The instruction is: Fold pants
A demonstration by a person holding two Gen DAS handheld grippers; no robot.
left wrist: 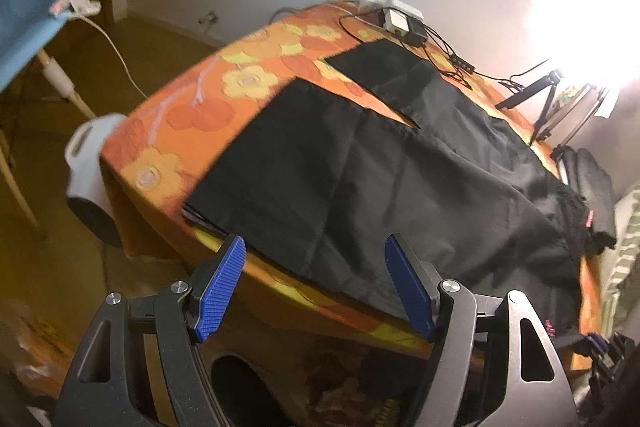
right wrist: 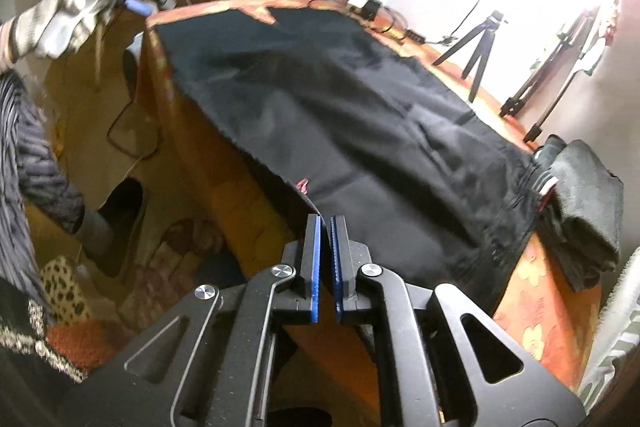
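Black pants (left wrist: 380, 163) lay spread flat on a table under an orange floral tablecloth (left wrist: 192, 107), legs toward the far end, waistband at the near right edge beside a folded dark garment (right wrist: 588, 195). The left gripper (left wrist: 316, 287) hung at the near table edge with its ribbed blue pads (left wrist: 222, 287) spread wide and nothing between them. The right gripper (right wrist: 325, 267) had its pads pressed nearly together on the near hem of the pants, apparently pinching a thin fold of cloth. To fold well, the left gripper would probably need to grip the same edge farther toward the legs, so that both lifted evenly and carried one leg over the other. The fabric looked matte, thin and limp, with soft creases; it would likely sag between the grips. A small tripod (right wrist: 476, 51) stood at the table's far side.
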